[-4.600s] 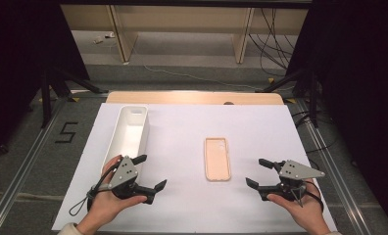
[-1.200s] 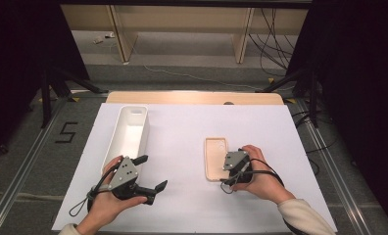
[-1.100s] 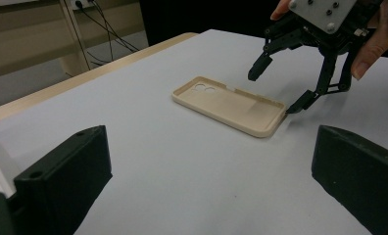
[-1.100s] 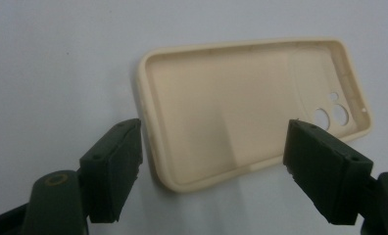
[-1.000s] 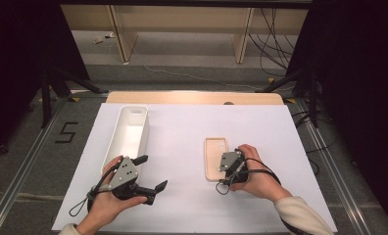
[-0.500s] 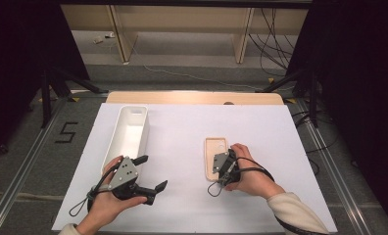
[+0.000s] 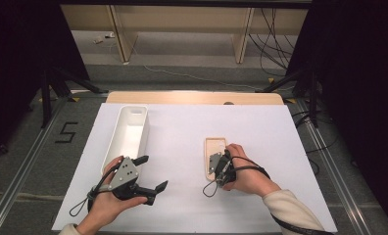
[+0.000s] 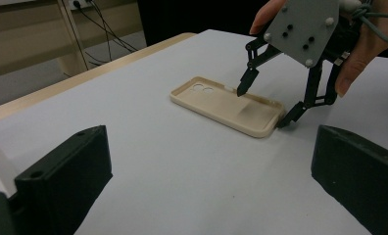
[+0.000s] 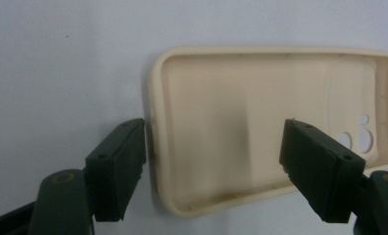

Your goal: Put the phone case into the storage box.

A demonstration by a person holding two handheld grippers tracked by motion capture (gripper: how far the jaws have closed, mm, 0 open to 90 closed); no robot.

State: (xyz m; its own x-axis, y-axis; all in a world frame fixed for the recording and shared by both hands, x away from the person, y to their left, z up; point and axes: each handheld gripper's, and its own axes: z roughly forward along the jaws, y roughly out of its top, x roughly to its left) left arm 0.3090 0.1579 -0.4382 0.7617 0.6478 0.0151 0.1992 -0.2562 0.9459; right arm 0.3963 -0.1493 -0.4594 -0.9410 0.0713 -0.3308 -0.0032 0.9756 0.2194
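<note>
Case (image 7: 214, 156) lay flat, open side up, right of tray (image 7: 128, 134), long axis running away from person. R gripper (image 7: 215, 169) over case's near end, jaws apart: one outside short end wall, one inside shell. L gripper (image 7: 150, 174) nearer tray, jaws apart, empty.

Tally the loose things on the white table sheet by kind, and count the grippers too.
Phone case, beige, lying hollow side up: 1
Tray, white, long and narrow: 1
Grippers, left gripper and right gripper, both open: 2
Total: 4
</note>
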